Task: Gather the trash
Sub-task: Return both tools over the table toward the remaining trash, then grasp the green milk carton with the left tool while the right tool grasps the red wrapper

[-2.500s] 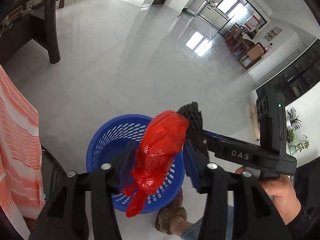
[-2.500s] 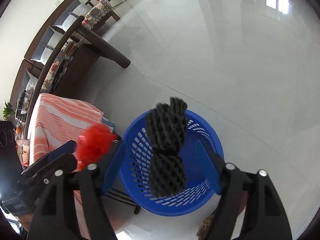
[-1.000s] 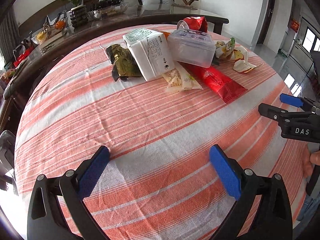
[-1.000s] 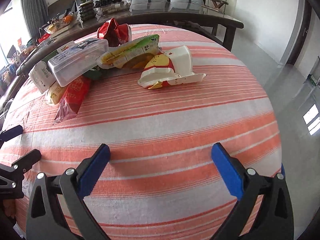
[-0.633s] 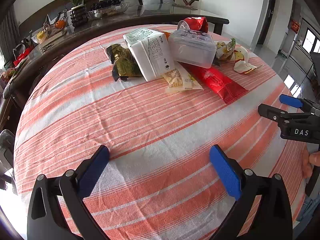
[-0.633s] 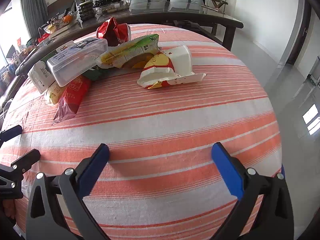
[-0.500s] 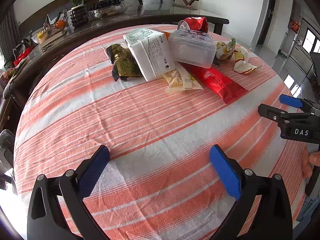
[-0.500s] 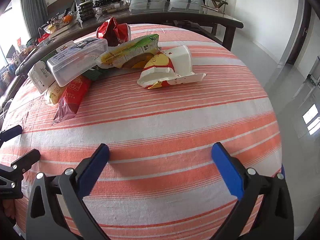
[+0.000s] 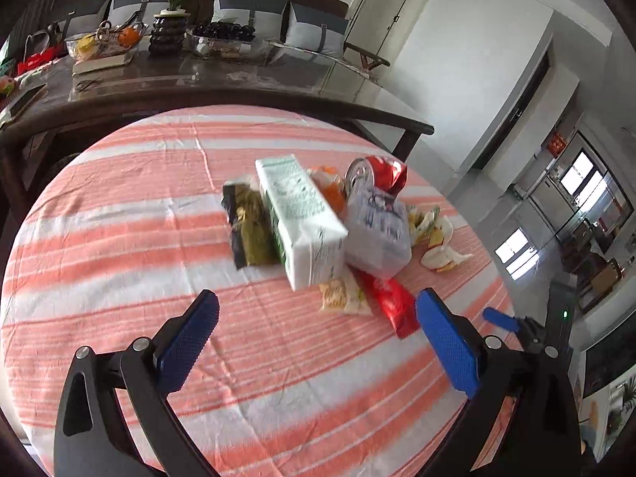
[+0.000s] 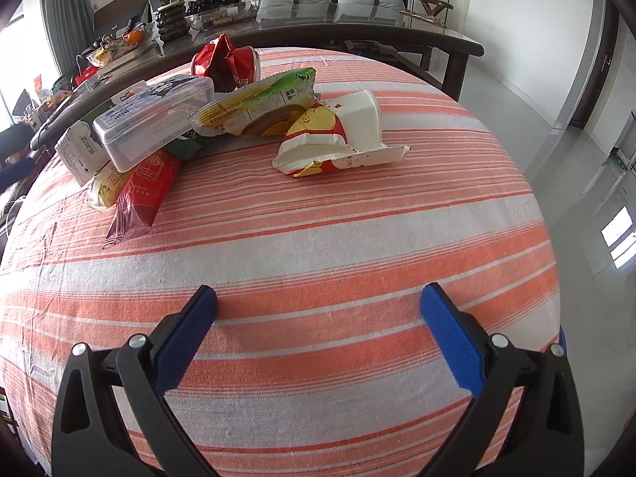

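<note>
The left gripper (image 9: 318, 314) hangs over the striped table (image 9: 119, 246) with its jaws spread wide and nothing between them. The right gripper (image 10: 318, 304) is likewise fully open and empty, above the near part of the same cloth. The trash lies in one cluster beyond both. Ahead of the left gripper: a white carton (image 9: 302, 226), a dark snack packet (image 9: 248, 230) beside it, a clear plastic box (image 9: 377, 230), a red wrapper (image 9: 393, 306) and a small yellow packet (image 9: 342, 296). Ahead of the right gripper: a crumpled white paper box (image 10: 342, 139), touching a yellow-green wrapper (image 10: 258, 107). A red can (image 10: 226, 63) stands behind.
</note>
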A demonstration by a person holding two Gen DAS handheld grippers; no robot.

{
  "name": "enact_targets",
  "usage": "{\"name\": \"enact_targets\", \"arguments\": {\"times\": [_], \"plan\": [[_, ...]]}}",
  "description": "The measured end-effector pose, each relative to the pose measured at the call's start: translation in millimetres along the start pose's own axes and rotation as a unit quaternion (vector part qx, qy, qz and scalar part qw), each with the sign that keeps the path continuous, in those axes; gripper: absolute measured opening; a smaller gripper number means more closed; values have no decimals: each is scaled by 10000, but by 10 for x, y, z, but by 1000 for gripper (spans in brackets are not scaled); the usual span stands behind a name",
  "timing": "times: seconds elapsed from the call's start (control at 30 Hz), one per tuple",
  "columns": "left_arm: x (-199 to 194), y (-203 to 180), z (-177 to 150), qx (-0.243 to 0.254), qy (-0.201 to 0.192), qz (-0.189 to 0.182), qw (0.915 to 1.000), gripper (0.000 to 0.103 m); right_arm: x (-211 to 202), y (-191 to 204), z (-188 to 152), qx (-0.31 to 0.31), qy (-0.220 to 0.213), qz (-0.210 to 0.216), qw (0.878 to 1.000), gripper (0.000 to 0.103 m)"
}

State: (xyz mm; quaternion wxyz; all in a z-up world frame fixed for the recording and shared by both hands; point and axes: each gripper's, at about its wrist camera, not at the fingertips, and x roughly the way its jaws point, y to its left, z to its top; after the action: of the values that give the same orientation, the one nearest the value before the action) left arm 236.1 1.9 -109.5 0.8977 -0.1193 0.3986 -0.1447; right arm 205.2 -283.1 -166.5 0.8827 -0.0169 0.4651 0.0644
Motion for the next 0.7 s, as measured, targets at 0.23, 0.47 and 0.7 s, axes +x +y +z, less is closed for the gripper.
{"name": "enact_targets", "arguments": {"times": [0.23, 0.47, 0.7], "plan": [[518, -16, 353, -213, 590, 258, 9977, 68, 1, -9, -3, -1, -1, 0, 10000, 98], [132, 105, 141, -226, 529, 32, 9983, 42, 5, -12, -6, 0, -3, 1, 10000, 98], [-318, 548, -510, -824, 1057, -964, 9863, 42, 6, -14, -7, 0, -4, 1, 10000, 98]]}}
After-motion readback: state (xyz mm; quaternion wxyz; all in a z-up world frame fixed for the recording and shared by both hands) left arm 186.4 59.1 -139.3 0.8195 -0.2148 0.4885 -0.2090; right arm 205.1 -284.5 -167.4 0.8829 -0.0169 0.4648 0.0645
